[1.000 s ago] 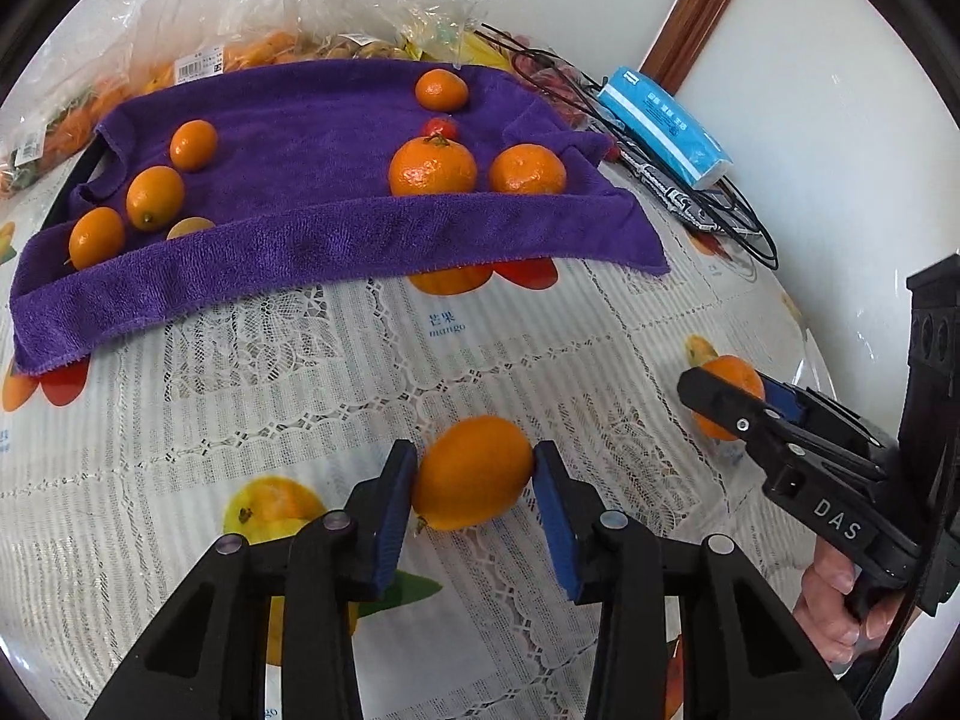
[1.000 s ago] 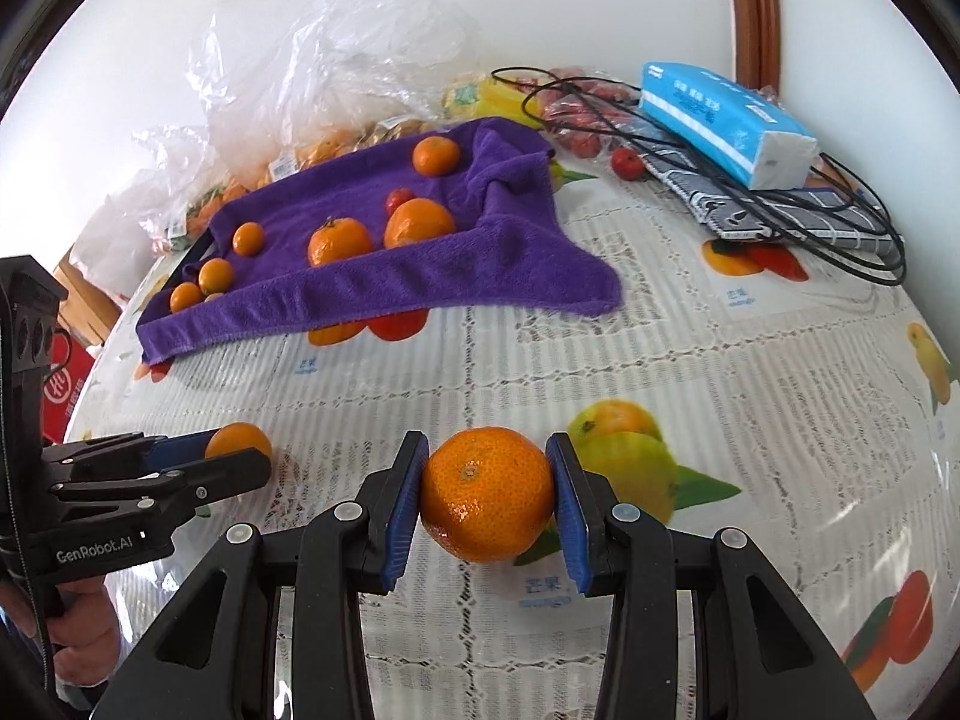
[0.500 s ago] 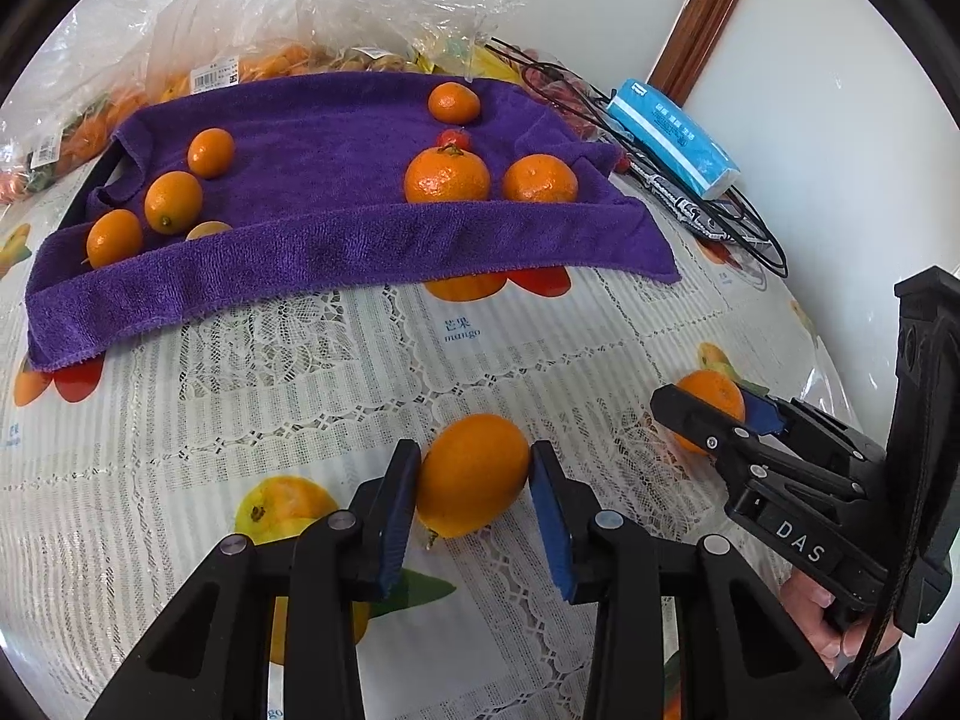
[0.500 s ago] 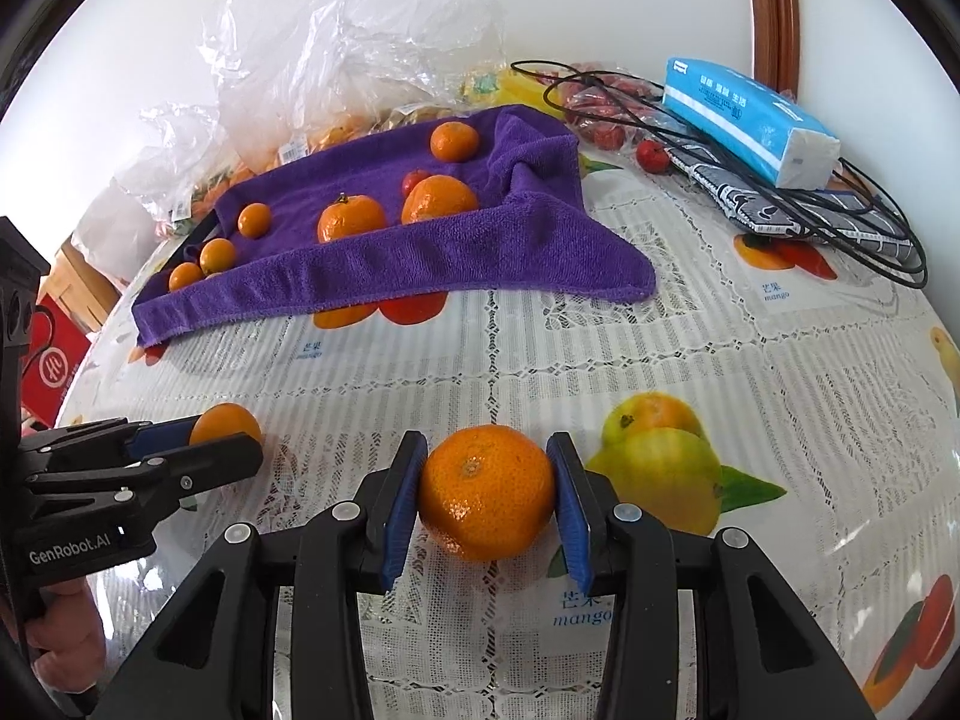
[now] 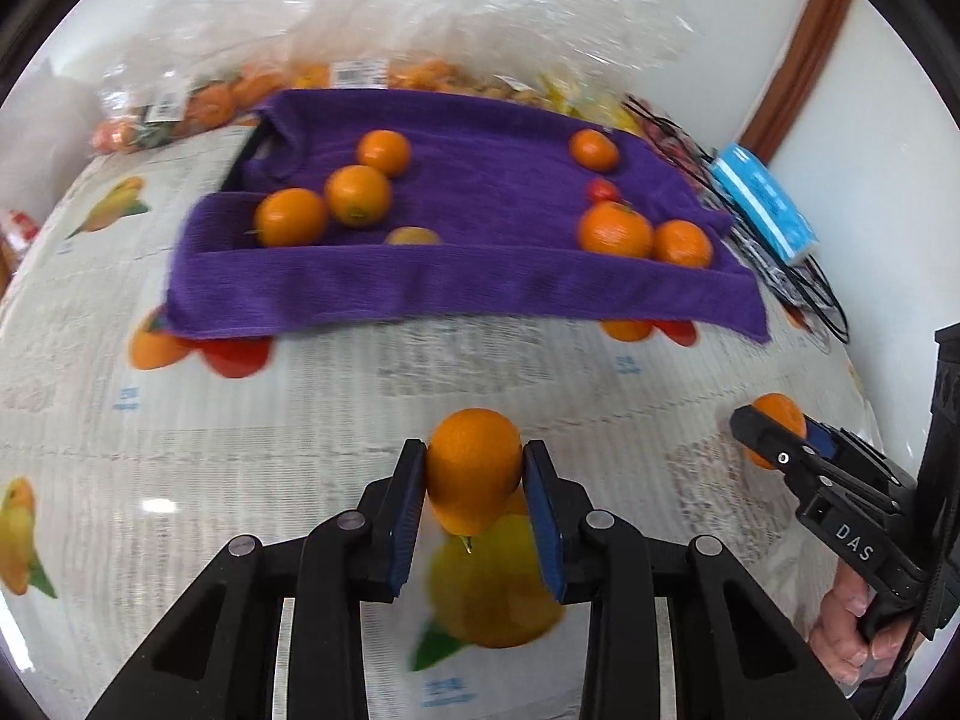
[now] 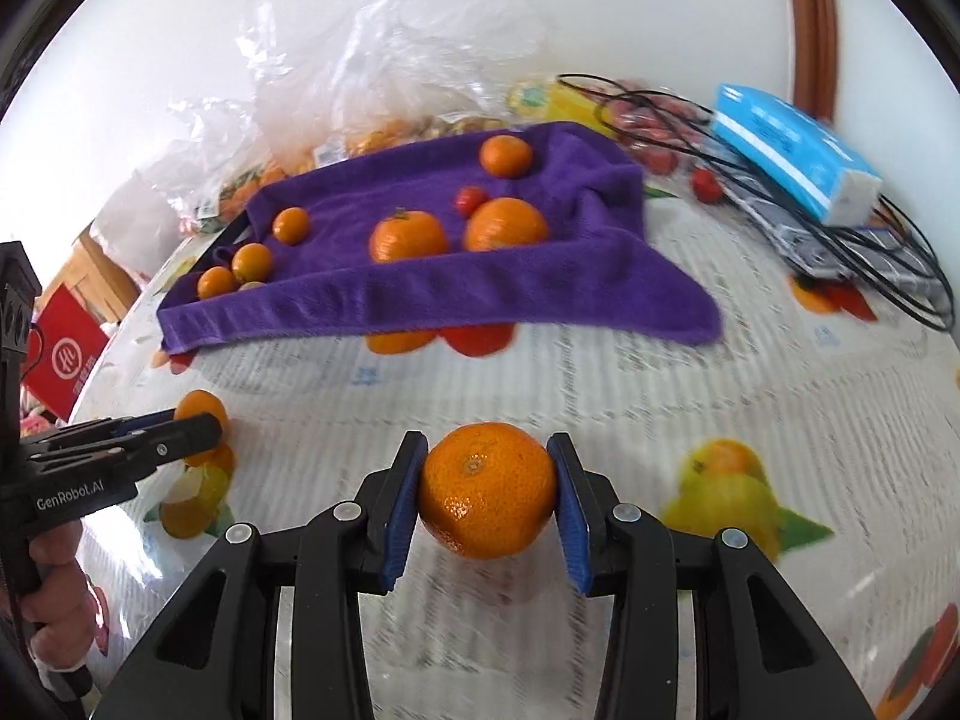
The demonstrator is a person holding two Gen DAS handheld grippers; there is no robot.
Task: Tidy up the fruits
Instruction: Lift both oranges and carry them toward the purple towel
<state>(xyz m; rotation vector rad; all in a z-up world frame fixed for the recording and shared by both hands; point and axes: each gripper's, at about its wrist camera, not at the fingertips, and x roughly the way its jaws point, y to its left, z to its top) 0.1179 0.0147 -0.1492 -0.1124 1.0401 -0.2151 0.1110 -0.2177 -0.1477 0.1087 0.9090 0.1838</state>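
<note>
Two fruits I am gripping above the tablecloth (image 6: 690, 396): my left gripper (image 5: 474, 501) is squeezing a smooth orange (image 5: 473, 468), my right gripper (image 6: 487, 492) is clamping a mandarin (image 6: 487, 489), both short of the purple towel (image 5: 480, 282).

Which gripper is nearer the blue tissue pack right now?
Right. The right gripper sits on the tissue pack's side of the table; the left gripper is farther over, opposite side.

Eight oranges (image 5: 615, 230), one purple towel (image 5: 468, 282), one tissue pack (image 5: 765, 201)
</note>
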